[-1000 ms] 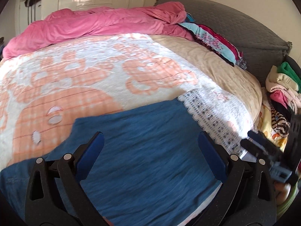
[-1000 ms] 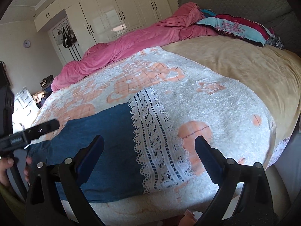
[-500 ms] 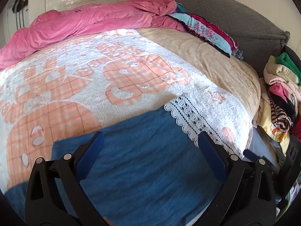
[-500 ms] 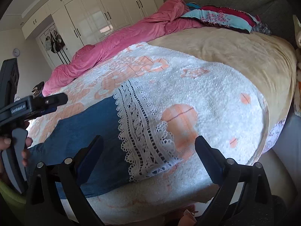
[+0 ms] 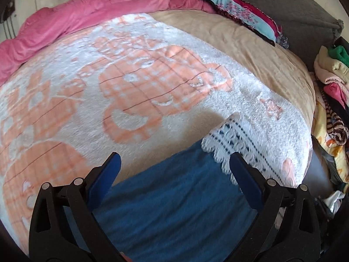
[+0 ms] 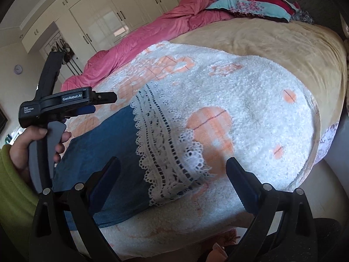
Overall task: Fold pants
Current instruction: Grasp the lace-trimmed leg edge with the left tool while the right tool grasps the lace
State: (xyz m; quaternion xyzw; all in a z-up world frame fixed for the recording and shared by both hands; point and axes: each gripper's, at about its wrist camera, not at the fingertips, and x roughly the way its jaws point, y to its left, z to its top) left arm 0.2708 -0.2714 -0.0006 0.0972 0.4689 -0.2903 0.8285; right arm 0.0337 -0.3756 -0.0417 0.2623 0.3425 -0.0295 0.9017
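Note:
Blue denim pants [image 5: 174, 198] with a white lace hem [image 5: 235, 144] lie flat on the white and orange blanket [image 5: 130, 83] near the bed's front edge. My left gripper [image 5: 174, 168] is open and empty, hovering over the denim. In the right wrist view the pants [image 6: 104, 152] and lace hem [image 6: 165, 148] lie ahead. My right gripper [image 6: 172, 174] is open and empty above the lace end. The left gripper [image 6: 65, 102] shows there at the left, held in a hand, above the denim.
A pink duvet [image 5: 87, 11] lies along the far side of the bed. A patterned pillow [image 5: 244, 15] rests against the grey headboard [image 5: 305, 13]. A pile of clothes [image 5: 331, 91] stands at the right. White wardrobes [image 6: 113, 15] line the far wall.
The left gripper has moved right toward the lace hem end and lifted a little. The right gripper's view has shifted so the lace hem sits more central. Both stay open.

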